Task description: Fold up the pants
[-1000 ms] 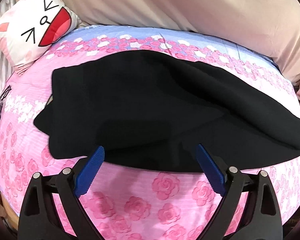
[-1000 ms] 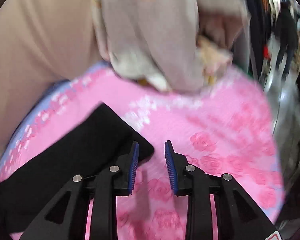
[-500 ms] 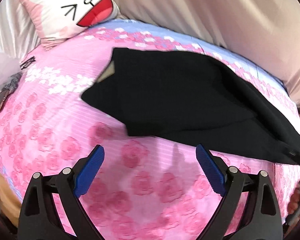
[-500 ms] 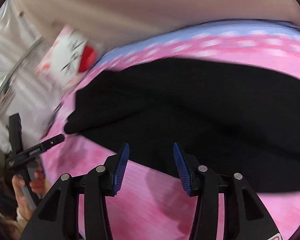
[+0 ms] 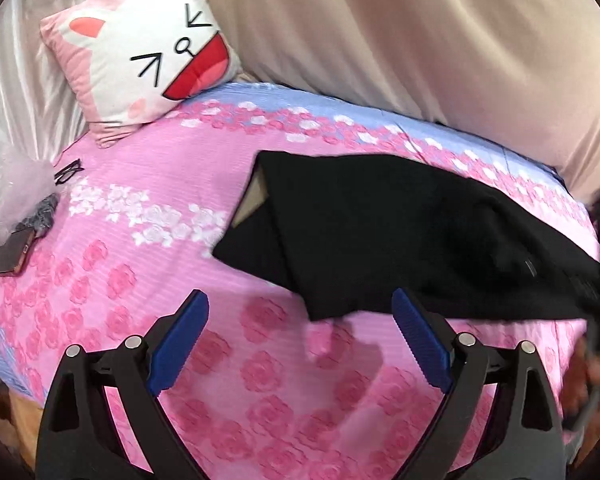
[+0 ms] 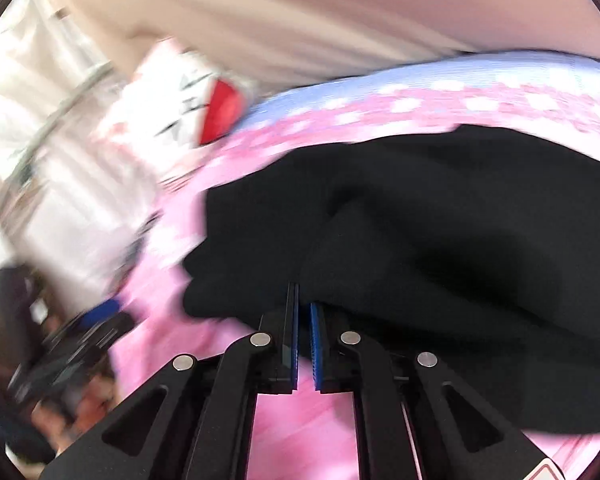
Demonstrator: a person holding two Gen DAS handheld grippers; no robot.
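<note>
The black pants (image 5: 400,232) lie on the bed (image 5: 112,280), long axis along its far edge, toward the pillow (image 5: 140,60). Their right end is cut off. The left tool (image 5: 300,340) hangs wide open, empty. The right tool (image 6: 304,312) has just been closing at the cloth's edge; blur hides whether it pinches it.

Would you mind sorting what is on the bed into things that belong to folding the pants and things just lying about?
Belongs to the job:
black pants
left hand-held gripper
right hand-held gripper

Just lying about:
cat-face pillow
phone
glasses
plastic bag
</note>
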